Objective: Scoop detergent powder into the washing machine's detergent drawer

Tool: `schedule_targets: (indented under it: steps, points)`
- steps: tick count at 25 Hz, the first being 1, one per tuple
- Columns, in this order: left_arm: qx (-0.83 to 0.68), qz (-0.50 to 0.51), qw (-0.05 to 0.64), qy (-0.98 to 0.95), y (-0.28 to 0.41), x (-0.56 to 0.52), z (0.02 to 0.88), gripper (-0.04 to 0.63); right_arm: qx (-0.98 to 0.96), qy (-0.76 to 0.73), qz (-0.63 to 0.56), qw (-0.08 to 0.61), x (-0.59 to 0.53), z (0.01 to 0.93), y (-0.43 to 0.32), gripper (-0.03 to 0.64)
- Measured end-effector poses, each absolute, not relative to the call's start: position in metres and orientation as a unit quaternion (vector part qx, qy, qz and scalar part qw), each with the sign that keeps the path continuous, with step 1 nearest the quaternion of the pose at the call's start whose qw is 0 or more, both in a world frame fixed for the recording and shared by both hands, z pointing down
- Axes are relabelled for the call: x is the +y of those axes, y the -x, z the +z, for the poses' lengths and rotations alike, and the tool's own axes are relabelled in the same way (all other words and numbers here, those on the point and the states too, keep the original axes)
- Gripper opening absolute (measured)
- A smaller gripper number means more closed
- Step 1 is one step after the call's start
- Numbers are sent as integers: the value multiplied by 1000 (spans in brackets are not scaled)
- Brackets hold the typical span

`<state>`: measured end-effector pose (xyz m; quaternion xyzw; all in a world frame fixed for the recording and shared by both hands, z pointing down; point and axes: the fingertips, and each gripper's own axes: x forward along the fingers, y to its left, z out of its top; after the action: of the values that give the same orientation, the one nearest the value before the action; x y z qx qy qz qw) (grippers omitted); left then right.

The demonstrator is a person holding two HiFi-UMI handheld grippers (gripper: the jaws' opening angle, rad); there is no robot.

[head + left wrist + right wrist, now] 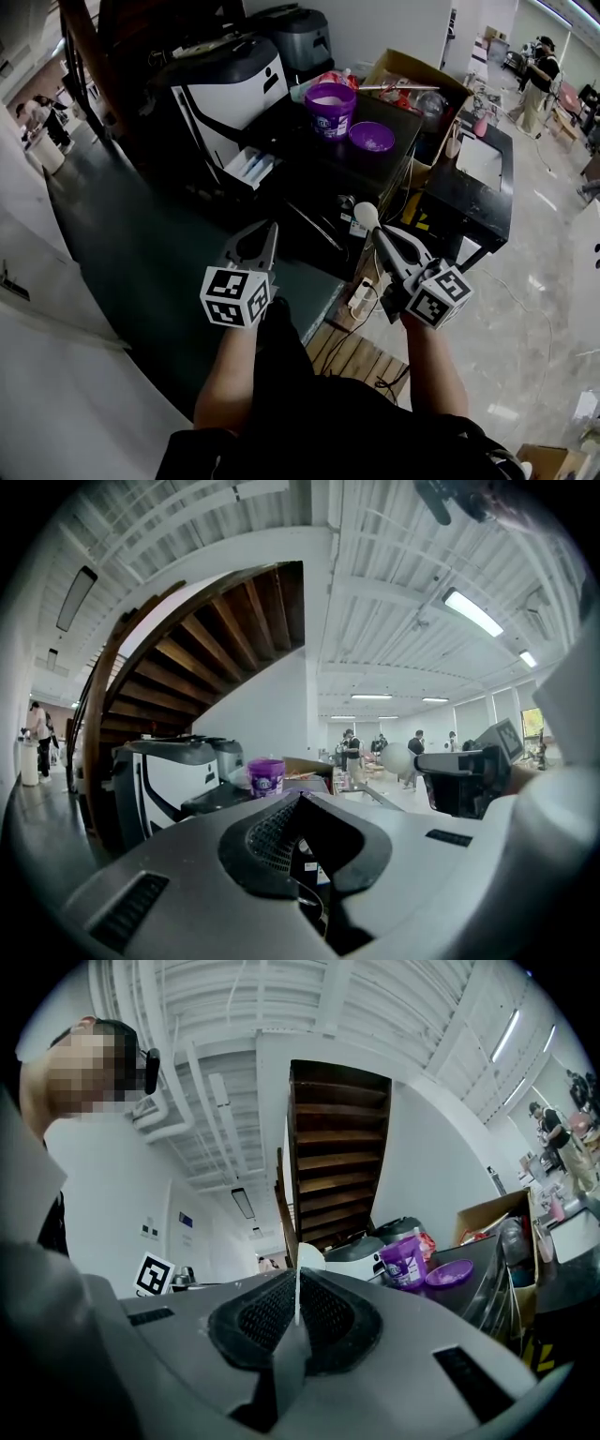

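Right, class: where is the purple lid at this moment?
In the head view, the purple lid lies just right of the open purple tub, near the cardboard box.

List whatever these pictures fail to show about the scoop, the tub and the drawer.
1. The scoop: tiny in the head view and nearly edge-on in the right gripper view, so whether it carries powder cannot be told.
2. The detergent drawer: small and dim in the head view, so its compartments cannot be told apart.
3. The purple tub: its label print is too small to read in every view.
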<state>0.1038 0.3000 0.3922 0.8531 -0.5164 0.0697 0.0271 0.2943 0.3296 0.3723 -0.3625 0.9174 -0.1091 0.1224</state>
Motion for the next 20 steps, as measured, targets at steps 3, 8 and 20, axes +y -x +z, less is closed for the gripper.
schedule_targets:
  steps: [3, 8, 20]
  points:
    - [-512, 64, 31, -856, -101, 273, 395, 8, 918, 365, -109, 111, 304, 375, -288, 23]
    - [-509, 59, 29, -858, -89, 227, 399, 8, 923, 355, -106, 104, 260, 380, -265, 23]
    - [-508, 50, 43, -859, -10, 89, 397, 8, 926, 349, -123, 73, 121, 387, -181, 23]
